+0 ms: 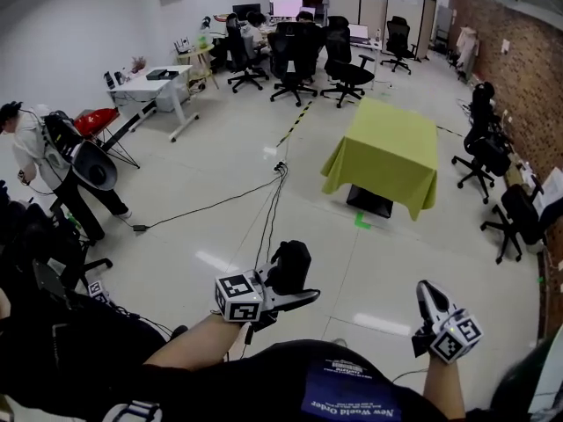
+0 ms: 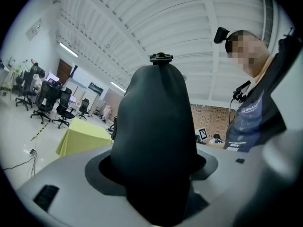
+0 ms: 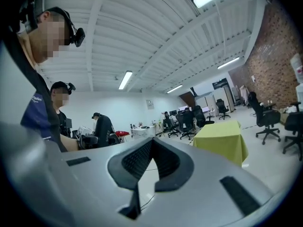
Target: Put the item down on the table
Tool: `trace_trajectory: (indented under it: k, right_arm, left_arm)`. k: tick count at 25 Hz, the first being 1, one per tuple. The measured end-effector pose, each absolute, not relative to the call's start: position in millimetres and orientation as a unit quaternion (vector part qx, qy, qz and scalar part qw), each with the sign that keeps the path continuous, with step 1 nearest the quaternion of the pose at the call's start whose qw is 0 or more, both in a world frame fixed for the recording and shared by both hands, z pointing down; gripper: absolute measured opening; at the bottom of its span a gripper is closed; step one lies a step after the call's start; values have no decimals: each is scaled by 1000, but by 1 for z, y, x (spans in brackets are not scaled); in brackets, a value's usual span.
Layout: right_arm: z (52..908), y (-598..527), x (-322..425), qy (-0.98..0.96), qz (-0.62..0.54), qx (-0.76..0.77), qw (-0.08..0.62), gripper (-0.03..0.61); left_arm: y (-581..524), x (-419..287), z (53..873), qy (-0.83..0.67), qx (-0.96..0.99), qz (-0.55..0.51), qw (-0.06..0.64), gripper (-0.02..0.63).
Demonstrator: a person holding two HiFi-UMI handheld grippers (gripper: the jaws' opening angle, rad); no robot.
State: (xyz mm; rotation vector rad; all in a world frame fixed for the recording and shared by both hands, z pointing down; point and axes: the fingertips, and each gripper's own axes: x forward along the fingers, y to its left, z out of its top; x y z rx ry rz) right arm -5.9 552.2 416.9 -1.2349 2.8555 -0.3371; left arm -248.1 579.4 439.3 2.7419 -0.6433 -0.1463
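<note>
A black rounded item (image 1: 291, 265) with a small cap on top sits between the jaws of my left gripper (image 1: 283, 285), held low in front of my body. In the left gripper view the item (image 2: 154, 126) fills the middle and hides the fingertips. My right gripper (image 1: 428, 298) is shut with nothing in it; its ribbed pads (image 3: 137, 159) meet at the tip. The table with the yellow-green cloth (image 1: 387, 148) stands a few steps ahead, slightly right, with nothing on top of it, and shows in both gripper views (image 2: 83, 134) (image 3: 222, 137).
Cables (image 1: 264, 214) run across the floor between me and the table. A person (image 1: 53, 161) stands at the left by a white desk (image 1: 149, 88). Black office chairs (image 1: 299, 55) crowd the back, more chairs (image 1: 506, 200) along the brick wall at right.
</note>
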Motion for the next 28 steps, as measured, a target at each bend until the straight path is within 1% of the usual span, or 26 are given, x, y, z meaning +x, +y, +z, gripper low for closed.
trace_trajectory:
  k: [9,16,21,24,28]
  right_arm:
    - [392,426,56,936,-80,-343,-3,-14]
    - [393,357,102,934,-82,-347,-7,-14]
    - [403,302,110,925,-88,-369,-10,-14]
    - [407,263,99,920,-81,-382,-14,-14]
    - [389,204,75,909,-82,-409,-2,-14]
  left_arm:
    - [472,-184,418,-291,943,-67,149,337]
    - [396,-142,405,-286,944,-78,147,337]
    - [331,-138,413,-269,947,-78,156,336]
    - [285,-147,417,-247,954,-74,152,336]
    - [219,-169,411,-216,963,-65,148,336]
